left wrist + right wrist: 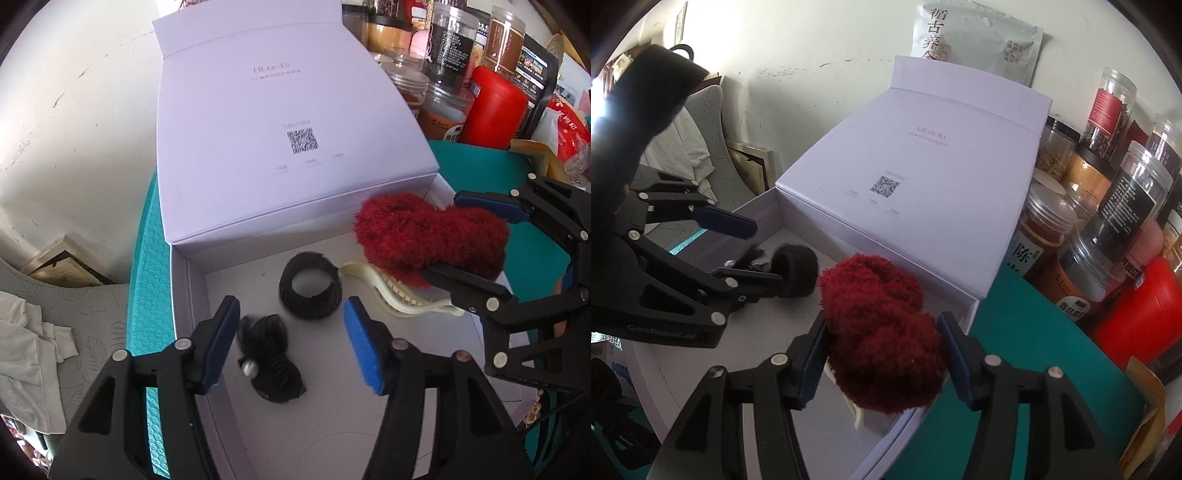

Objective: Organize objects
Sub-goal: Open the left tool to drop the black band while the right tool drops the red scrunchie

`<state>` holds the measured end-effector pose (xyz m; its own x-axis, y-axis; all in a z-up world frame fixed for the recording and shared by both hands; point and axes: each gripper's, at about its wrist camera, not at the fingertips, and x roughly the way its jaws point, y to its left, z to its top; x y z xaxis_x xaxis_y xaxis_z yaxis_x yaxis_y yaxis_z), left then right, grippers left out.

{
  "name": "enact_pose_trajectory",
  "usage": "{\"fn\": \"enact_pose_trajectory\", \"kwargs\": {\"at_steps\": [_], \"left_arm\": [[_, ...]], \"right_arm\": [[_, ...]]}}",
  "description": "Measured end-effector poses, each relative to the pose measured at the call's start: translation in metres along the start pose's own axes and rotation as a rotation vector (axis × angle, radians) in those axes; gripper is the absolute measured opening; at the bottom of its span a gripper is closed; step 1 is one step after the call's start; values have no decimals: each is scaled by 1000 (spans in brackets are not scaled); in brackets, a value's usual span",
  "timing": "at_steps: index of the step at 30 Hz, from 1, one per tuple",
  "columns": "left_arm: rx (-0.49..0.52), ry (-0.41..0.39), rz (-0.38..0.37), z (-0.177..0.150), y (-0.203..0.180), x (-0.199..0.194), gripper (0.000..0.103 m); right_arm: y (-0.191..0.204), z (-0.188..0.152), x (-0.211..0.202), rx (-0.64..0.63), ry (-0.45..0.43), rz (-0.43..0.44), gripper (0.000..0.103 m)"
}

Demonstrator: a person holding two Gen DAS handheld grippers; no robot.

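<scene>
A white box (184,295) with its lid folded back stands open on a teal mat. In it lie a black band ring (310,290), a black hair clip (271,363) and a cream claw clip (391,295). My left gripper (291,343) is open and empty, hovering over the black hair clip. My right gripper (882,363) holds a fluffy dark red scrunchie (882,332) between its pads over the box's right side, above the cream clip (858,417). In the left wrist view the scrunchie (424,236) sits in the right gripper (443,236).
The box lid (280,129) lies flat behind the box. Several jars (1108,229) and a red container (495,107) crowd the right side. A grey packet (975,40) leans on the wall. Grey cloth and frames (48,288) lie to the left.
</scene>
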<state>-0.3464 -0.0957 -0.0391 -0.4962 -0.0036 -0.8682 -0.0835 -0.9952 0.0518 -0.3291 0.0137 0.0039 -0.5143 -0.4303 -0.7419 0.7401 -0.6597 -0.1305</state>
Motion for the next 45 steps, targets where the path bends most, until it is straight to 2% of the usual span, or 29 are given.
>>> {"fn": "enact_pose_trajectory", "kwargs": {"at_steps": [3, 16, 21, 45], "left_arm": [[1, -5, 12, 0, 0, -6, 62], [-18, -25, 14, 0, -1, -38, 63], [-23, -36, 28, -2, -4, -55, 70], [-28, -180, 50, -17, -41, -165, 82]], "right_arm": [[-1, 0, -5, -3, -4, -13, 58], [-2, 5, -39, -7, -52, -47, 58], [-2, 6, -58, -5, -77, -63, 58], [11, -3, -166, 24, -205, -140, 63]]}}
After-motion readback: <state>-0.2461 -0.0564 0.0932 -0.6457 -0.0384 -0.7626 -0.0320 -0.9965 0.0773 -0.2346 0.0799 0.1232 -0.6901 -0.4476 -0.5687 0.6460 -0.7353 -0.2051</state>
